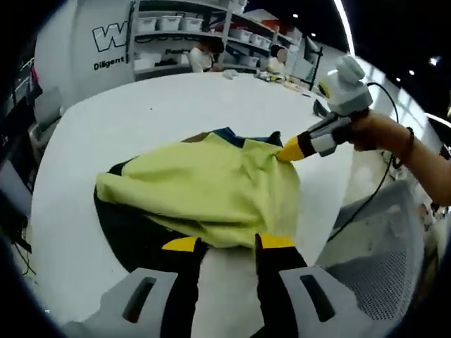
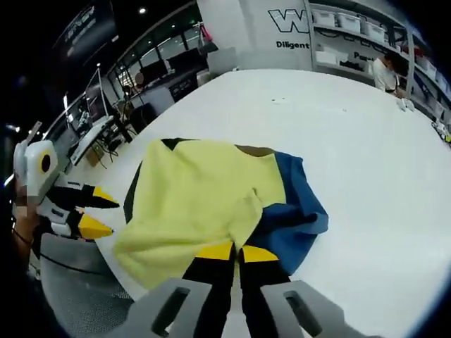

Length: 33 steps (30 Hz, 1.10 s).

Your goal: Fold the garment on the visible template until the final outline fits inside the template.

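Even, bright overhead lighting in both views; ceiling strip lights point(image 1: 347, 27) appear as white streaks past the far end of the left gripper point(image 1: 229, 244), and small round ceiling lamps point(image 2: 143, 10) show above and to the left of the right gripper point(image 2: 237, 251). The white table point(image 1: 176, 105) reflects the light diffusely, without hard glare. Shadows are soft and short, lying close under the edge of the yellow garment point(image 1: 211, 186) just ahead of the jaws. Fisheye distortion bends the table edge and the shelving point(image 1: 190, 32) strongly toward the periphery. The centre is sharp; the distant background and the near jaw bases are slightly soft.
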### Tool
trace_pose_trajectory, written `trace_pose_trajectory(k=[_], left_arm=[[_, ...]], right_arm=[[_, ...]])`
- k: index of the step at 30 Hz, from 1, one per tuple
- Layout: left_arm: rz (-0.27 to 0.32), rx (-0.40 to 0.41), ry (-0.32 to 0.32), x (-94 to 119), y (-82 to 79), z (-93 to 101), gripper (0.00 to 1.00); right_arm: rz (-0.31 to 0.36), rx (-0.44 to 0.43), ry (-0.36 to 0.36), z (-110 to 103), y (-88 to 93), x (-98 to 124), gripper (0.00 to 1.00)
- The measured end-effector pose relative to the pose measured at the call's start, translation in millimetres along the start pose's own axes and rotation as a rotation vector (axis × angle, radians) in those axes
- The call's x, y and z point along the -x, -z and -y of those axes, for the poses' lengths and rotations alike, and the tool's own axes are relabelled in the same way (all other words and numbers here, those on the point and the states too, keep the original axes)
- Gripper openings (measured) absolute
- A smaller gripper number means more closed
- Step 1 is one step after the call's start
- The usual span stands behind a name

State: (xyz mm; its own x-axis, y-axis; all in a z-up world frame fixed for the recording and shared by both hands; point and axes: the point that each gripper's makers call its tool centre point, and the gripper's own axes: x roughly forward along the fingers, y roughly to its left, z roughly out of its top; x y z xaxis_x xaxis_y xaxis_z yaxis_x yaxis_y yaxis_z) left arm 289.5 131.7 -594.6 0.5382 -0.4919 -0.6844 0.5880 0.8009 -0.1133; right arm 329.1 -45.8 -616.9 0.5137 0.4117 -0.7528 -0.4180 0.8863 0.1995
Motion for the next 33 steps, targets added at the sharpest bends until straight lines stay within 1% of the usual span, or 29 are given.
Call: trace_pose_trajectory(k=[1, 2, 3, 4, 5, 6, 7, 9, 11, 13, 15, 16, 17, 19, 22, 27, 29, 31, 32, 33], left_arm=[[0.001, -0.002, -0.036, 1.7, 1.0, -9.7, 0.30], [0.003, 0.016, -0.098, 3.3, 3.8, -25.7, 0.32], [0.000, 0.024, -0.128, 3.9, 6.0, -34.1, 0.36], [0.002, 0.060, -0.174, 4.4, 8.0, -44.5, 0.42], [0.020, 0.084, -0.216, 2.3, 8.3, -56.5, 0.51], [0.012, 0.086, -0.218, -0.4, 11.3, -61.1, 0.56], [0.005, 0.109, -0.223, -2.1, 13.4, -63.6, 0.58], [0.000, 0.130, -0.249, -7.3, 16.0, -72.5, 0.55], [-0.021, 0.100, -0.285, -12.3, 19.5, -81.5, 0.56], [-0.040, 0.083, -0.291, -19.6, 22.3, -86.1, 0.58], [-0.079, 0.105, -0.285, -25.1, 29.2, -89.7, 0.58], [-0.074, 0.107, -0.286, -27.4, 29.2, -92.1, 0.58], [-0.072, 0.110, -0.288, -29.9, 30.5, -94.6, 0.57], [-0.097, 0.124, -0.284, -32.4, 35.6, -96.2, 0.56], [-0.093, 0.106, -0.290, -32.2, 36.6, -99.1, 0.52], [-0.111, 0.122, -0.312, -34.2, 44.4, -109.0, 0.38], [-0.119, 0.123, -0.313, -35.1, 48.0, -109.7, 0.28], [-0.151, 0.080, -0.331, -34.7, 54.5, -112.8, 0.19], [-0.152, 0.081, -0.333, -34.9, 55.0, -112.9, 0.17], [-0.131, 0.094, -0.324, -38.0, 52.2, -112.8, 0.16]], right_arm=[[0.000, 0.004, 0.001, 0.1, -0.5, 0.5, 0.00], [0.003, 0.005, -0.002, -0.7, -2.2, 0.9, 0.00], [0.004, 0.005, -0.004, -1.3, -2.9, 1.0, 0.00], [0.005, 0.006, -0.005, -1.5, -3.6, 0.7, 0.00], [0.007, 0.005, -0.003, -1.2, -4.2, 0.3, 0.00], [0.006, 0.005, -0.002, -1.4, -4.3, -0.3, 0.00], [0.003, 0.006, -0.001, -1.5, -4.0, -0.7, 0.00], [0.003, 0.009, 0.002, -1.8, -3.7, -1.2, 0.00], [0.004, 0.009, 0.001, -2.3, -3.7, -1.4, 0.00], [0.006, 0.007, 0.000, -2.7, -4.3, -1.2, 0.00], [0.007, 0.002, 0.000, -2.2, -4.6, -1.0, 0.00], [0.007, 0.002, -0.001, -2.1, -4.6, -0.8, 0.00], [0.007, 0.000, -0.001, -1.7, -4.6, -0.7, 0.00], [0.005, -0.003, -0.001, -1.0, -4.3, -0.5, 0.00], [0.003, -0.007, 0.001, -0.2, -5.2, -0.2, 0.00], [0.005, -0.007, 0.003, 0.9, -6.8, 0.3, 0.00], [0.003, -0.003, 0.004, 1.0, -6.7, 0.1, 0.00], [0.000, -0.001, 0.005, 0.9, -6.4, 0.0, 0.00], [0.001, -0.001, 0.005, 0.9, -6.5, -0.1, 0.00], [0.002, -0.003, 0.005, 0.9, -6.6, -0.2, 0.00]])
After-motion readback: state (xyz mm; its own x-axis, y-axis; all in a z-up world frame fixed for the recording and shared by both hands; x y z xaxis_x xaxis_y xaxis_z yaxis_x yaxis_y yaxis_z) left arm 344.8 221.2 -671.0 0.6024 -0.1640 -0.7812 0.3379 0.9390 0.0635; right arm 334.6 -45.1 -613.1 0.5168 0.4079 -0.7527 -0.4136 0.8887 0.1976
